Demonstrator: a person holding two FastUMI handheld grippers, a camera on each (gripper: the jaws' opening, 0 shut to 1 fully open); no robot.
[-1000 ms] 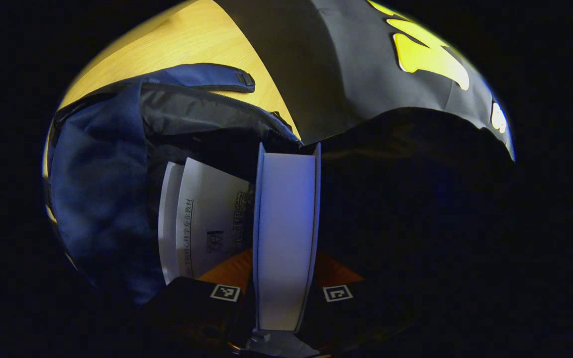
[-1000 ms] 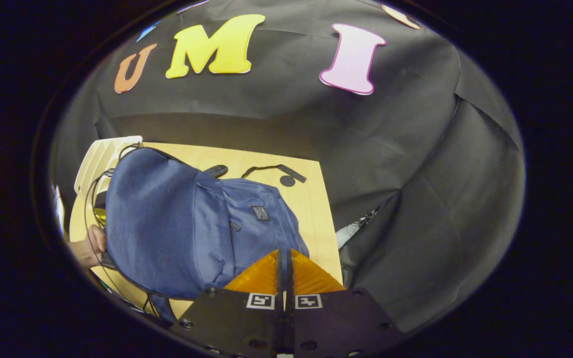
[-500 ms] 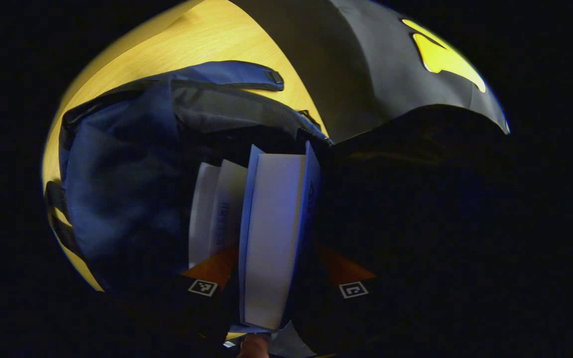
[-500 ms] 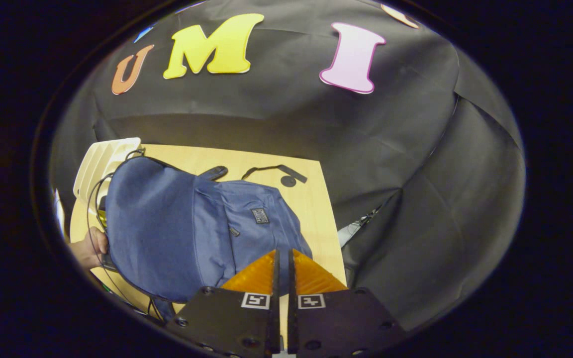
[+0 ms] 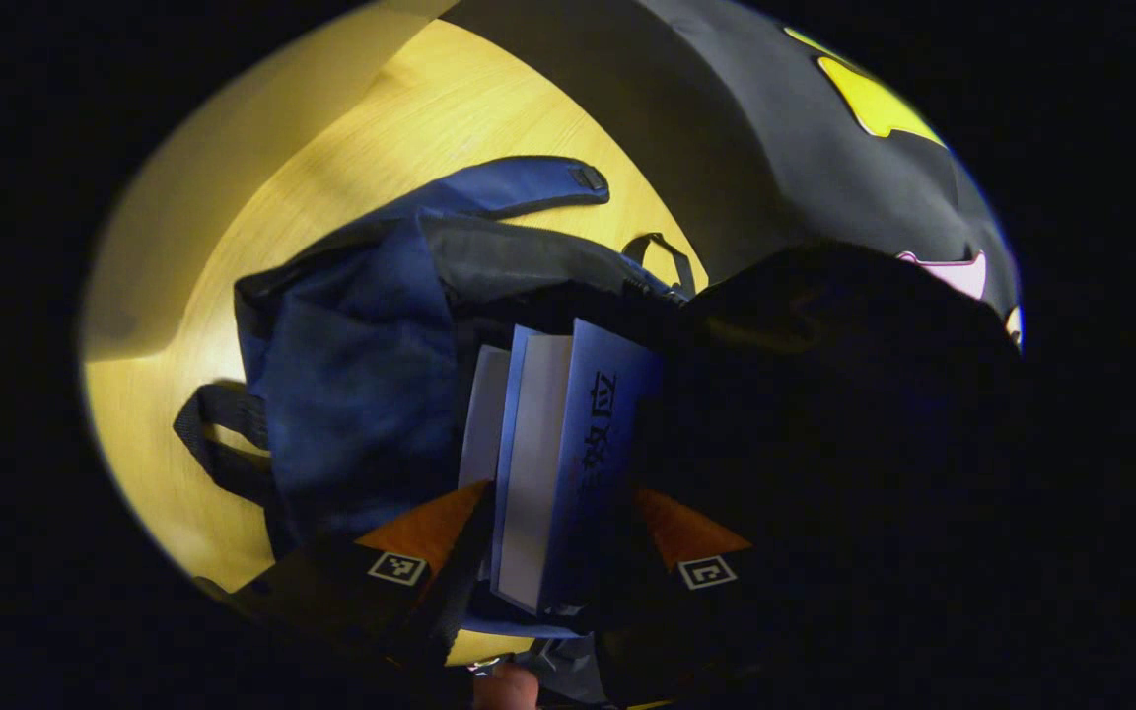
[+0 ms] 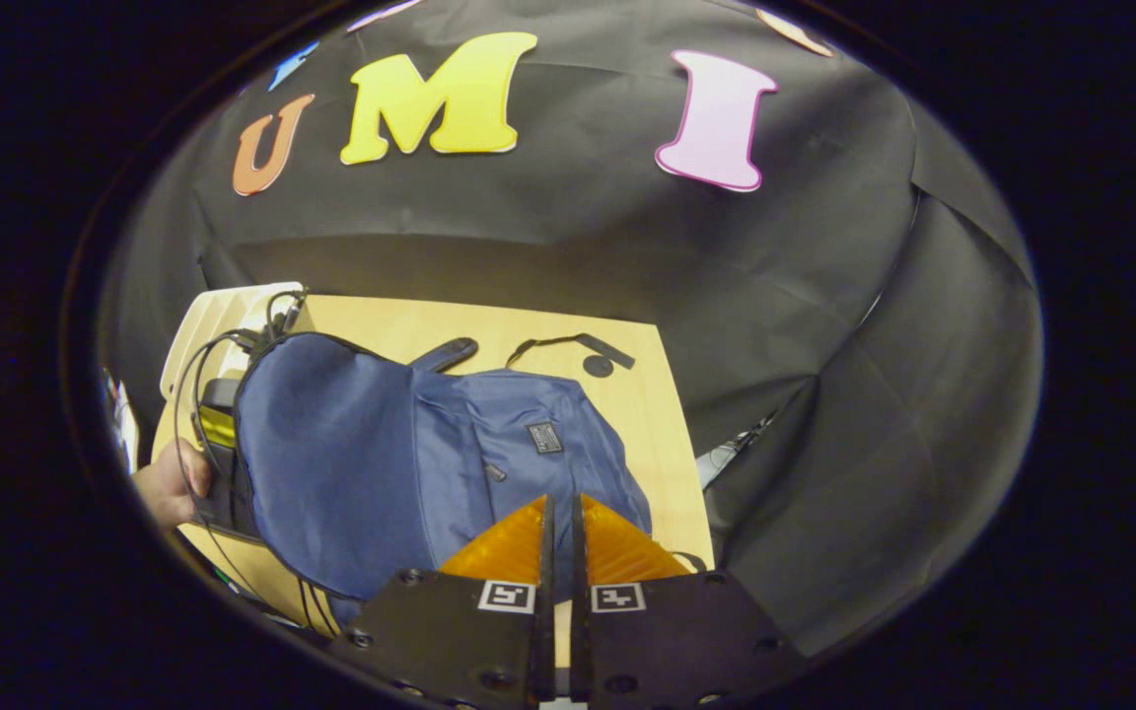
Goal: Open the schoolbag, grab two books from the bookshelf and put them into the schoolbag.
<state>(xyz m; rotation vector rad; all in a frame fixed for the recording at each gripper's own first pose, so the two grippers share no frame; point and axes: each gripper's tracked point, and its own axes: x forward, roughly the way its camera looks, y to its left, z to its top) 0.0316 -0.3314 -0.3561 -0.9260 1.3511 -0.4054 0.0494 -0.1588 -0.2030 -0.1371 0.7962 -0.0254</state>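
**Book at the mouth of the schoolbag**

In the left gripper view, the left gripper (image 5: 553,523) has its fingers closed on either side of a blue-covered book (image 5: 568,463), page edge showing; its far end reaches into the open schoolbag (image 5: 361,394). A second, white book (image 5: 482,414) sits just beside it, mostly hidden. The right side is dark, seemingly the bag's flap. In the right gripper view, the right gripper (image 6: 559,537) is nearly closed and empty above the schoolbag on the wooden table (image 6: 647,414). Beyond, a hand (image 6: 169,483) and a white rack (image 6: 208,325), partly cut off.
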